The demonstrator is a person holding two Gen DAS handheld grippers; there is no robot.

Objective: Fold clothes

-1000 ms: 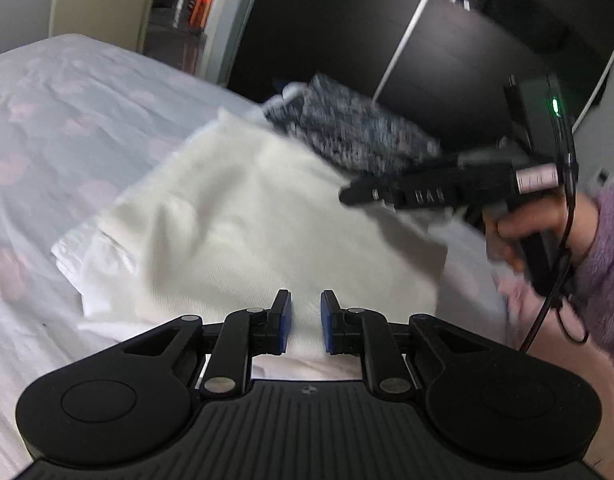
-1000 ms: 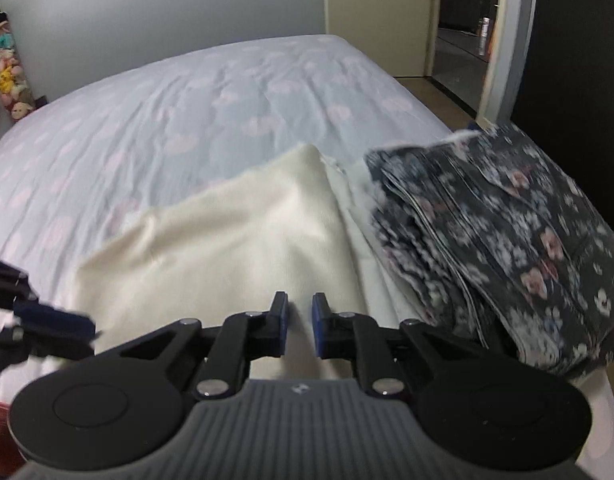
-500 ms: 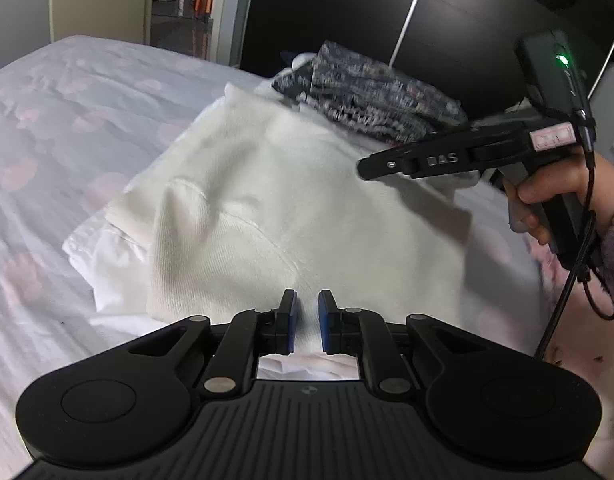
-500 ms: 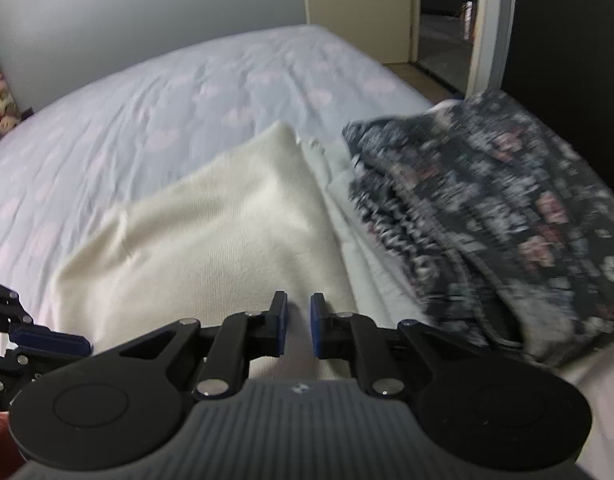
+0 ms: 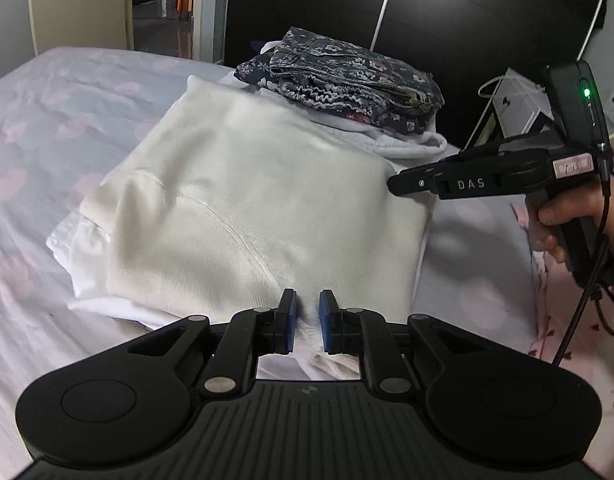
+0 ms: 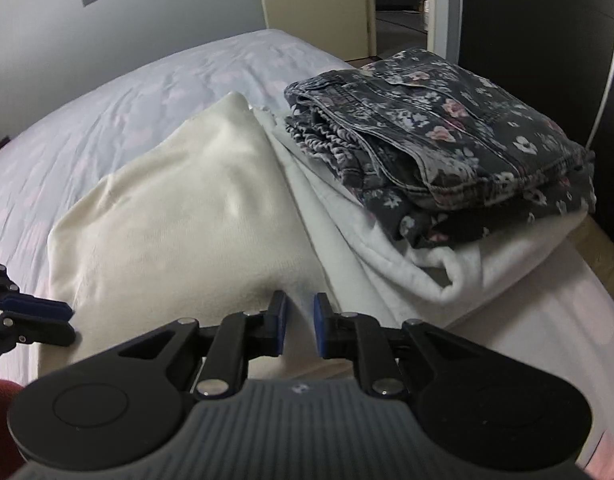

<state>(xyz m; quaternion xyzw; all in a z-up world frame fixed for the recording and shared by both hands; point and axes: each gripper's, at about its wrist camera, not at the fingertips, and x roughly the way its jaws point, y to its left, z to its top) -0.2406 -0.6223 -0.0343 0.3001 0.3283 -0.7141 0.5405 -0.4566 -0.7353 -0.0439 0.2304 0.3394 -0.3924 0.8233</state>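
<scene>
The folded cream knit sweater (image 5: 251,216) lies on the lilac bed sheet with pink blotches (image 5: 59,120). At its 1 o'clock lies a folded dark floral garment (image 6: 447,148) on a white fleece garment (image 6: 447,264). Left gripper (image 5: 307,312) and right gripper (image 6: 298,316): jaws narrowly parted, nothing grasped, poised at the sweater's near edge.

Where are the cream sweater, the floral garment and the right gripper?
cream sweater (image 5: 247,216), left wrist view, middle of its top panel
floral garment (image 6: 447,144), right wrist view, its top fold
right gripper (image 5: 393,182), left wrist view, its tip
</scene>
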